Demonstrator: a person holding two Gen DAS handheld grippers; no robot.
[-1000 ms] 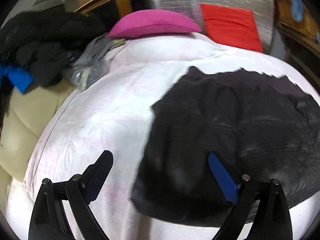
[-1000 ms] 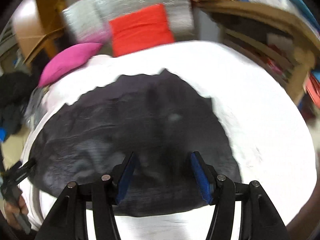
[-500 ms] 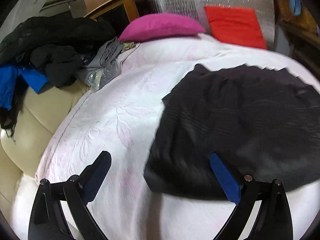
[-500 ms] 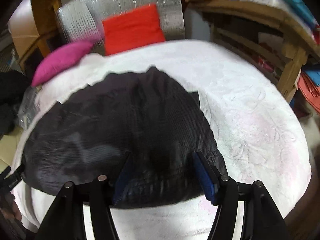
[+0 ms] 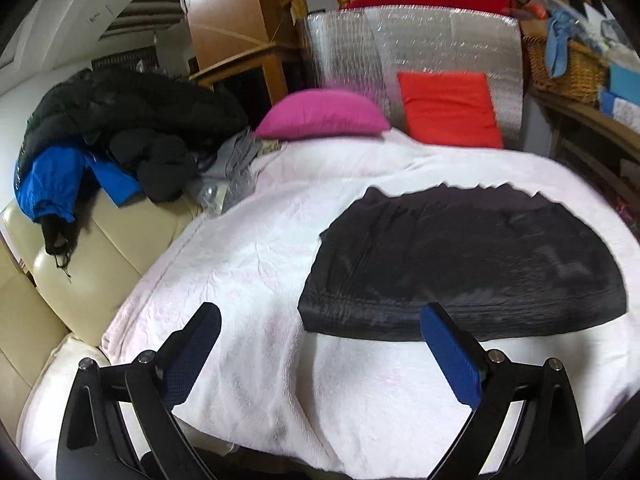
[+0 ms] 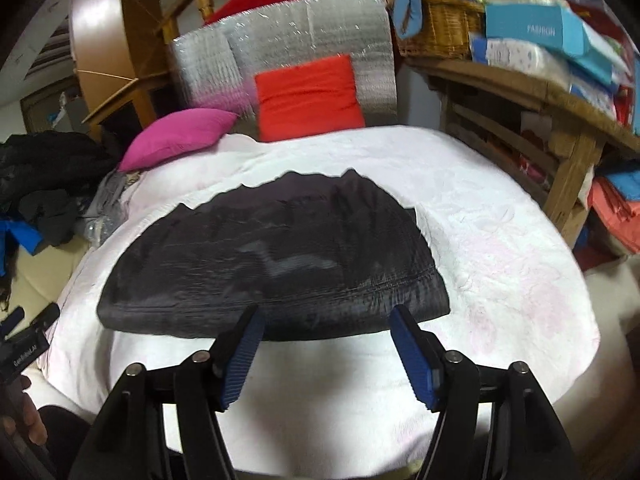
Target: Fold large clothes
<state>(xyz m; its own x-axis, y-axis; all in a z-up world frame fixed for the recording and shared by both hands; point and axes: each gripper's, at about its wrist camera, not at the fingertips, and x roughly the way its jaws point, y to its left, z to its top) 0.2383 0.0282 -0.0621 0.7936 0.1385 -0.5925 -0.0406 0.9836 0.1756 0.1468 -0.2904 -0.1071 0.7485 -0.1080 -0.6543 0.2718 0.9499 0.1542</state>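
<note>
Black garment (image 6: pixel 276 264) folded flat on white blanket (image 6: pixel 500 264), long axis left-right, both grippers' fingers spread, nothing between them

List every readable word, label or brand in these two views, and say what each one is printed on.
"FASHION": white letters on the blue box on the wooden shelf, right wrist view.
A white label on the left gripper, at the left edge of the same view: too small and blurred to read for sure.
Left wrist view: no readable text.
</note>
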